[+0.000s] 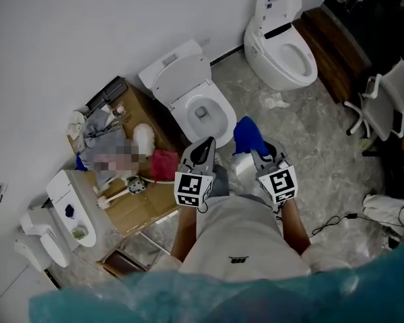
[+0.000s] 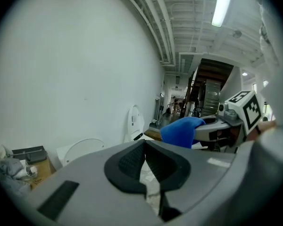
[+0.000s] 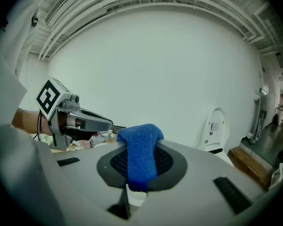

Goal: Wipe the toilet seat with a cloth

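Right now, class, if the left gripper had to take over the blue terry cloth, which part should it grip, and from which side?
Probably the bunched free end of the blue terry cloth that sticks out past the right gripper, whose jaws clamp the rest. The left gripper, shut and empty beside it, would open and come from the left.

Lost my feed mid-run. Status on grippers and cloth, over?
Right gripper shut on blue cloth. Left gripper shut, empty. Both held short of near toilet, lid up, seat untouched. Cardboard box beside it, not in the way.
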